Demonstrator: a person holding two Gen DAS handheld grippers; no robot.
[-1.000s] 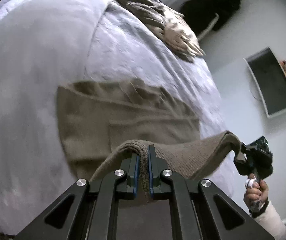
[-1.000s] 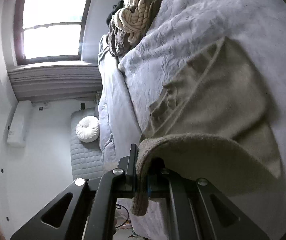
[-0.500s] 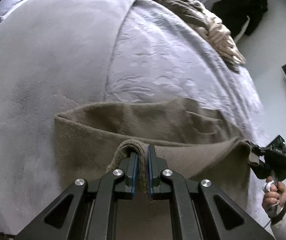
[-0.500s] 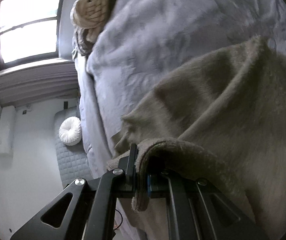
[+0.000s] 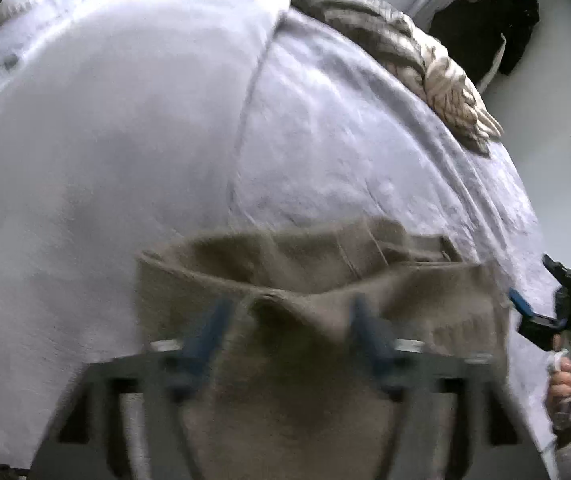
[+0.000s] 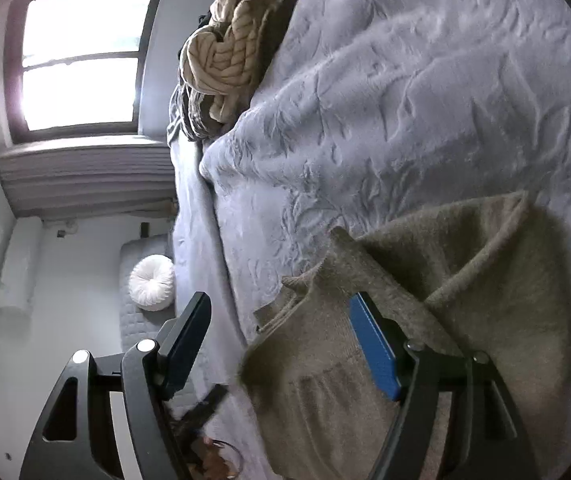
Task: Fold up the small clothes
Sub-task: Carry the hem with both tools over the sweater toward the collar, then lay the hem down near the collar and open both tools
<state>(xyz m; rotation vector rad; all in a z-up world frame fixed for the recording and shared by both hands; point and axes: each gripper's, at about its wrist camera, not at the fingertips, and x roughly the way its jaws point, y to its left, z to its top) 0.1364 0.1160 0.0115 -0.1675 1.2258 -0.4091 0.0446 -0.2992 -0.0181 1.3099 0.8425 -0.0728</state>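
1. While both my tongs hang over the bed, my left gripper (image 5: 289, 320) stands with its blue-padded fingers (image 5: 205, 332) spread wide, nothing between them; this view is motion-blurred.
2. My right gripper (image 6: 285, 340) is likewise spread, its blue pad (image 6: 373, 348) resting against the cloth without pinching it.
3. One taupe knitted garment (image 5: 325, 288), the thing to fold, lies on the near part of the bed, its near half doubled over the far half, with a loose raised fold at the far edge. From the right wrist its ribbed hem (image 6: 325, 384) shows near the bed's side edge.
4. One pale grey fleece blanket (image 5: 105, 140) covers the bed under the garment; a textured grey coverlet (image 6: 425, 100) lies beside it.
5. One chunky cream braided throw (image 6: 225, 52), bunched at the far end of the bed, well apart from the garment.
6. One window (image 6: 81, 52), bright, on the wall.
7. One round white cushion (image 6: 151, 282) on a quilted pad, beside the bed.
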